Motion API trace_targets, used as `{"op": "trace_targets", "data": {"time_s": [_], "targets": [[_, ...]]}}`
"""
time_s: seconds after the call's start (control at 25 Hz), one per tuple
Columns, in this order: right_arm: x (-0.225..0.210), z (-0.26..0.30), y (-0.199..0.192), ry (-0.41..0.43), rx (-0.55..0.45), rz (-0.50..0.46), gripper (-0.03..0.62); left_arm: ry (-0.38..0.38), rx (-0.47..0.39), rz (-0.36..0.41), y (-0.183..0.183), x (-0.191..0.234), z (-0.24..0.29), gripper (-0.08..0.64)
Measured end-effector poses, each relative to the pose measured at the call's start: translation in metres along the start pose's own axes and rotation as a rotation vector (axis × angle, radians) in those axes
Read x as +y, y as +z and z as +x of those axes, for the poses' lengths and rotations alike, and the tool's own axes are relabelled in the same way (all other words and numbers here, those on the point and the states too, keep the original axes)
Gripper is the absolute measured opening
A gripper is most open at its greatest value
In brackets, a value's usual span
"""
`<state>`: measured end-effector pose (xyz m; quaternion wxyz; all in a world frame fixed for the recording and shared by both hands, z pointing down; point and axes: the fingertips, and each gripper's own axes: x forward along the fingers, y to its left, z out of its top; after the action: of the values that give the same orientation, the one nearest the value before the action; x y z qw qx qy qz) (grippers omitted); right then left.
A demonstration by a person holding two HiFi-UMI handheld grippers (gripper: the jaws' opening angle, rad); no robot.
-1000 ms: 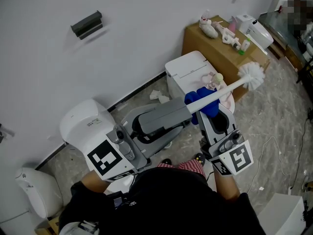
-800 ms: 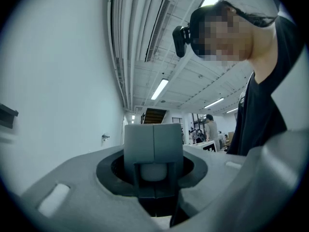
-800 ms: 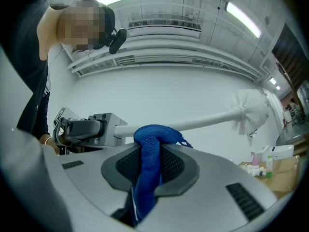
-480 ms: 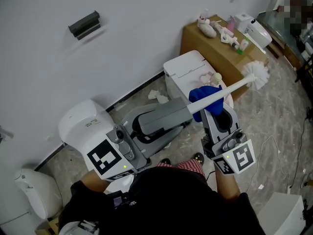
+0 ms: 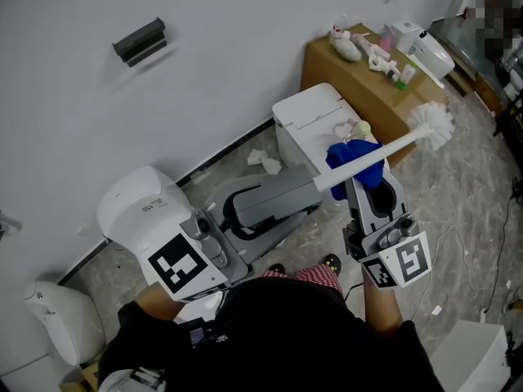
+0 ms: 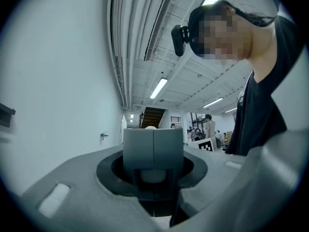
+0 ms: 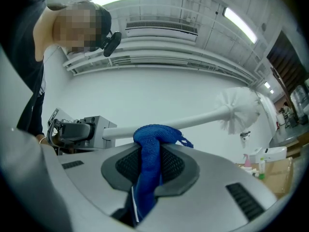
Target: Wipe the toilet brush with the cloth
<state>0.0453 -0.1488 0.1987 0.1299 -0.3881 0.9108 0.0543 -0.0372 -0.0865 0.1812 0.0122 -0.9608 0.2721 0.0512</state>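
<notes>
Nearest the person, the left gripper (image 5: 315, 184) is clamping its jaws on the butt end of the toilet brush (image 5: 392, 145), holding it out roughly level above the floor. Just past it, the right gripper (image 5: 361, 178) is pinching the blue cloth (image 5: 355, 158) in its jaws, and the cloth is draping over the white shaft (image 7: 198, 121). Farther out, the bristle head (image 5: 431, 126) is hanging free. The shaft is looking stiff, light and slick, and the cloth soft, so holding the bare butt end seems surest.
</notes>
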Motion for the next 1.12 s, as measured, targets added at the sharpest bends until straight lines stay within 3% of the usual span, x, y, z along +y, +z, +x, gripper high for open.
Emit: {"op": "trace_targets", "data": {"time_s": [1.12], "targets": [[-0.03,-0.026,0.01,-0.081,-0.007,-0.032,0.071,-0.023,0.013,-0.008,-0.006,-0.016,0.004,0.164]]}}
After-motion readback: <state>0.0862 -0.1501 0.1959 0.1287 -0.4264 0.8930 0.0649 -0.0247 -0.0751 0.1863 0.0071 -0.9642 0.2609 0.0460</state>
